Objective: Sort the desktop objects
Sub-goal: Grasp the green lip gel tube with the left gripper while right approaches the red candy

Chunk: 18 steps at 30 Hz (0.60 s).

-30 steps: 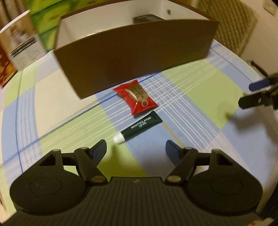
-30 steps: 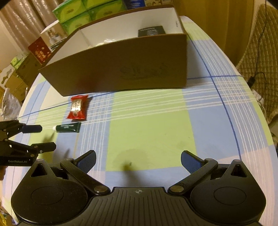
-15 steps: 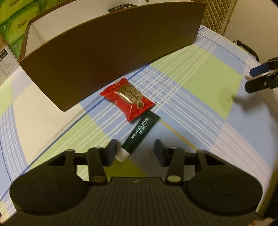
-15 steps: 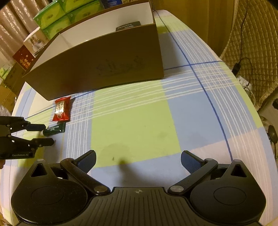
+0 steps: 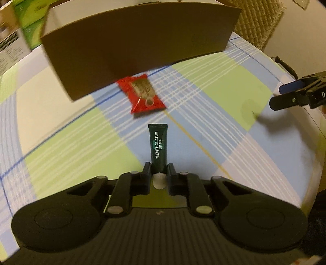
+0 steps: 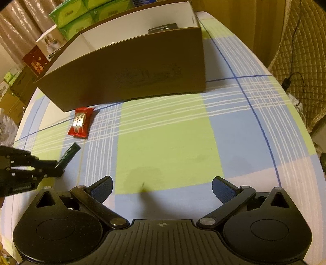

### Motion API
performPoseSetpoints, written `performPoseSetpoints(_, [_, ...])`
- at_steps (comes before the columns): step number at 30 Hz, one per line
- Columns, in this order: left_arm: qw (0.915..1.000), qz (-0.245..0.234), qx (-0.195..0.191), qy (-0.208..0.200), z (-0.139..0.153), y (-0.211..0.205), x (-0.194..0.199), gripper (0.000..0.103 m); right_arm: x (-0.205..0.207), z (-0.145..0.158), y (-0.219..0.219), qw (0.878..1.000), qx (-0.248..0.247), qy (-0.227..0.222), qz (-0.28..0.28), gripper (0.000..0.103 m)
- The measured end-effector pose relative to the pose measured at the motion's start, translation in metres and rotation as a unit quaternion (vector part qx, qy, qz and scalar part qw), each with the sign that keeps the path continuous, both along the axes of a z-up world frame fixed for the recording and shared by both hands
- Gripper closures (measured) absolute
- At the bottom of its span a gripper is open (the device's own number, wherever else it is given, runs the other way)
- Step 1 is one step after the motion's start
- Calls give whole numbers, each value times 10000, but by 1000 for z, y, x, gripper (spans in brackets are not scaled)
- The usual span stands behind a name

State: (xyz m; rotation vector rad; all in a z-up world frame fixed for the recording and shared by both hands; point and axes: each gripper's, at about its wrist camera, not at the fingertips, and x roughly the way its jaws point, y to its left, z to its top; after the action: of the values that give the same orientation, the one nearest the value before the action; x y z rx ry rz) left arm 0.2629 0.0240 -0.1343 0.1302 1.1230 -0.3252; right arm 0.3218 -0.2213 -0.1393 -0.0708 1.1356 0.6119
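Left claw just finished closing, now pinching the lip gel down by its white cap end. A second ago stood spread wide with the tube lying loose and slanted ahead of it, just under the red packet; now well apart from that packet. Right claw same as before, spread open over bare checked surface, nothing between the pads.

From the left wrist: tube's label readable, cap tucked between the pads, box wall only. From the right wrist: box interior visible, plus a dark item inside, green cartons behind, and the tube seen from the side, angled up off the surface.

Tube's long axis in line with the left claw, flat crimped end pointing away toward the box, cap end back at the claw.
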Motion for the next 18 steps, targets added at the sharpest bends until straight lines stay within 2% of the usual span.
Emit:
performPoseSetpoints(5, [9962, 865, 55, -38, 2, 18, -19, 91, -2, -5, 12, 9998, 32, 51, 192, 2])
performPoseSetpoints(11, [9846, 1735, 224, -79, 4, 40, -23, 91, -6, -8, 38, 9985, 101, -75, 526, 2])
performPoseSetpoints(14, [9802, 1967, 219, -97, 3, 45, -19, 91, -7, -6, 54, 9972, 156, -180, 713, 2])
performPoseSetpoints(18, [9792, 2005, 279, -151, 3, 44, -10, 87, -6, -5, 81, 9941, 247, -357, 996, 2])
